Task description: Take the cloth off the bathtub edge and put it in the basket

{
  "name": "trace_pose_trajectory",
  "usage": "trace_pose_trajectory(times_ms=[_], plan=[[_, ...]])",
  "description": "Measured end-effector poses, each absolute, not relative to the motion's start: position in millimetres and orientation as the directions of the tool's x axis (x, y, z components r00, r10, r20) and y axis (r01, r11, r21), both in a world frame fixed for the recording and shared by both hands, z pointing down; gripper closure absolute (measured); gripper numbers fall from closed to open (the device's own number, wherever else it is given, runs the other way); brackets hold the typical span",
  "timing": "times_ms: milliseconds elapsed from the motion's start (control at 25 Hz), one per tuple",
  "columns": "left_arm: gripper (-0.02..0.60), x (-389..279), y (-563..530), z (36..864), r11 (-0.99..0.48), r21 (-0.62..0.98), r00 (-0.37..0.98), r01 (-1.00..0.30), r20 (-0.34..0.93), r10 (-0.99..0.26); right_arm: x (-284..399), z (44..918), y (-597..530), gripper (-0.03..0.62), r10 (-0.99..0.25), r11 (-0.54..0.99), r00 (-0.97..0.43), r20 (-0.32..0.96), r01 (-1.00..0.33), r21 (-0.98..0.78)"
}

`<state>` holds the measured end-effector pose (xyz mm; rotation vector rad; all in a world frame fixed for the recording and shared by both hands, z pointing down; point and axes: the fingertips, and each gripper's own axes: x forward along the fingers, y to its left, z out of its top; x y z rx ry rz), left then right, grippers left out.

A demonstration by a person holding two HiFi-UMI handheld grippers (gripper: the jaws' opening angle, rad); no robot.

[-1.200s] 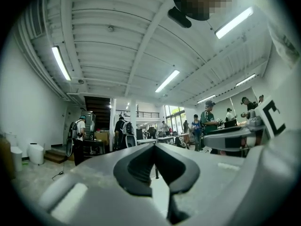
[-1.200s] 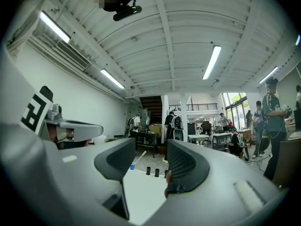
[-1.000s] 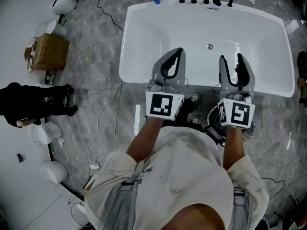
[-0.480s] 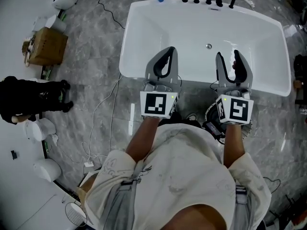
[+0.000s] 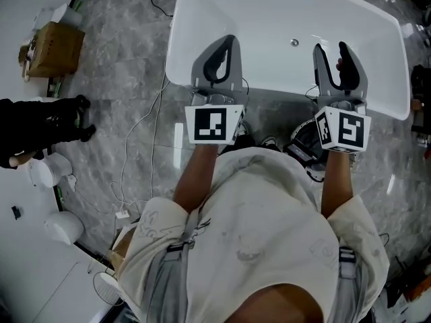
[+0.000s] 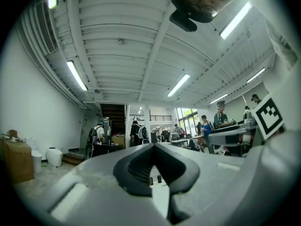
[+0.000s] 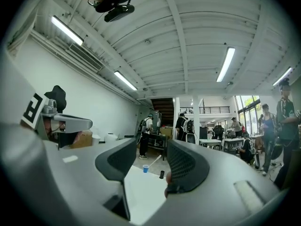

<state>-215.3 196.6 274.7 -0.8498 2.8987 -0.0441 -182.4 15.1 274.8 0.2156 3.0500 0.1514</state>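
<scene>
Bathtub [image 5: 269, 25] sits under left claw [image 5: 227, 40] and right claw [image 5: 331, 49], cubes [image 5: 214, 124] bearing square markers.

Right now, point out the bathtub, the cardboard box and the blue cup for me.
bathtub [image 5: 276, 93], head view, on the middle of its near rim.
cardboard box [image 5: 55, 49], head view, on the centre of its top.
blue cup [image 7: 146, 168], right gripper view, on its side wall.
</scene>
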Motion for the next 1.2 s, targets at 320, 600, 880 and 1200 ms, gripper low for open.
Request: trace_pose_trajectory(times_ms=[320, 600, 880, 1200], plan=[[0.584, -227.2, 208.2, 282.1, 0.846, -0.031, -0.841, -0.532, -0.097, -0.532, -191.0, 270.7, 19.7, 0.464, 0.083, 0.989, -0.993, -0.084, 0.072, 0.13], [0.584, -230.7, 203.3, 282.5, 0.838, -0.029, -0.832, -0.545, -0.103, -0.544, -193.0, 269.7, 29.2, 0.591, 0.092, 0.987, -0.992, -0.091, 0.078, 0.144], [0.584, -238.7, 204.0, 281.0, 0.838, -0.026, -0.831, -0.546, -0.112, -0.545, -197.8, 269.2, 36.7, 0.592, 0.095, 0.98, -0.992, -0.081, 0.078, 0.182], [0.584, -237.2, 192.7, 283.0, 0.833, -0.021, -0.827, -0.552, -0.111, -0.551, -196.5, 272.2, 28.1, 0.592, 0.088, 0.979, -0.993, -0.079, 0.072, 0.188]])
